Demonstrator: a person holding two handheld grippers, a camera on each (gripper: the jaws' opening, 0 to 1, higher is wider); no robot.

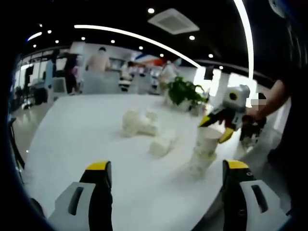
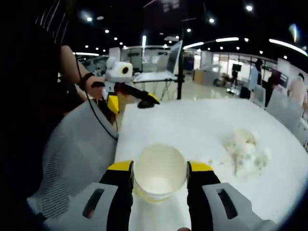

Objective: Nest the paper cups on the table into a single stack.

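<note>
Yellow-tipped jaws of our right gripper (image 2: 159, 174) stand clamped on a paper cup (image 2: 160, 175), mouth up twd the lens, one jaw pressing each side of its rim. Left gripper view shows that same cup (image 1: 208, 142) held at the right edge of the white table (image 1: 86, 144), directly over a short stack of cups (image 1: 201, 162) standing upright below it; cup and stack look touching or nearly so, and we can't tell if it has seated.

Our left gripper (image 1: 166, 175) hangs w/ jaws well apart, gripping nothing, near side of the table. From it, loose cups (image 1: 162, 143) lie ahead, mid-table, tipped on their sides, w/ a second pale clump (image 1: 137, 123) farther back and to the left. Blur hides how many.

Key relation, as we judge it: held cup's long axis is vertical and lines up w/ the stack's, so the right gripper needs only a straight drop. For the tipped cups, long axes run roughly along the tabletop, and the left gripper is the nearer one; approach is forward and slightly right.

Potted plant (image 1: 185, 92) sits at the far side.
</note>
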